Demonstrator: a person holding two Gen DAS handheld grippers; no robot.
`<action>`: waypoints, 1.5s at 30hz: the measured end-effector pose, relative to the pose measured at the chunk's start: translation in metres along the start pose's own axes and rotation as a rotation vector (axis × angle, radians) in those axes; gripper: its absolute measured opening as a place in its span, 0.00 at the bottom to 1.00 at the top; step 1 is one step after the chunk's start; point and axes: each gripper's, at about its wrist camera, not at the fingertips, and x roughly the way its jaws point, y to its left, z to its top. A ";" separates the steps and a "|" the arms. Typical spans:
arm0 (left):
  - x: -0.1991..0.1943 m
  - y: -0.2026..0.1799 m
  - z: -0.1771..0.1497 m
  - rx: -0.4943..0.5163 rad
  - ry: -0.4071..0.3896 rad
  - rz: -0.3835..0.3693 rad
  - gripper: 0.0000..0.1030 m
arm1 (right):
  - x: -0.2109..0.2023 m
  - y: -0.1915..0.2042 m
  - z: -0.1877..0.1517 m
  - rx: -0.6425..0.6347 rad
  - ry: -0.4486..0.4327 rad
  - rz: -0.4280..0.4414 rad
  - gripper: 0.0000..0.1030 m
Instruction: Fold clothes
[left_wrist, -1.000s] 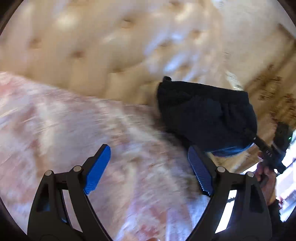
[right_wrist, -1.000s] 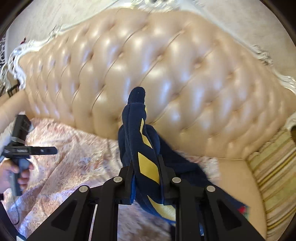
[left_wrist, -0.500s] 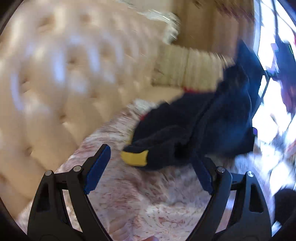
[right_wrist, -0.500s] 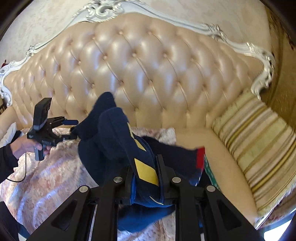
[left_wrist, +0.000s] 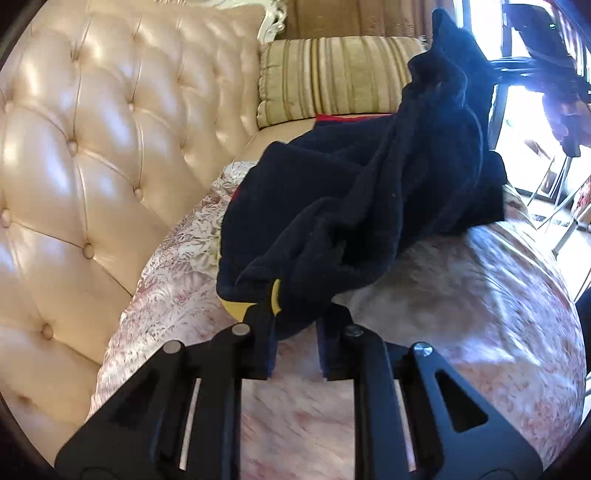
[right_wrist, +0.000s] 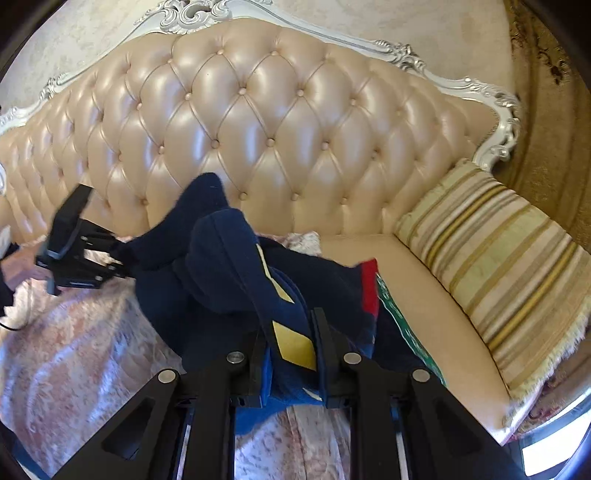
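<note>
Both grippers, left gripper (left_wrist: 295, 325) and right gripper (right_wrist: 291, 354), clamp the navy garment (left_wrist: 362, 206).

This is looking like a living room in a home. A big, shiny tan sofa (right_wrist: 280, 122) with puffy buttoned squares is filling the top and middle of the right view, and curly white carved trim (right_wrist: 192, 11) is running along its top edge. A striped cushion (right_wrist: 495, 258) is sitting at the right end. A flowery pink cover (left_wrist: 461, 314) is lying over the seat. Bright windows (left_wrist: 524, 122) are shining at the upper right of the left view.
</note>
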 end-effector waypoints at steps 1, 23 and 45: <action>-0.005 -0.007 -0.002 0.015 -0.002 0.012 0.18 | -0.002 0.000 -0.006 0.002 -0.005 -0.012 0.18; -0.152 0.009 0.092 -0.259 -0.219 0.112 0.16 | -0.112 -0.009 -0.001 0.165 -0.180 -0.139 0.16; -0.421 0.052 0.232 -0.394 -0.251 0.493 0.13 | -0.404 0.050 0.296 0.058 -0.576 0.090 0.01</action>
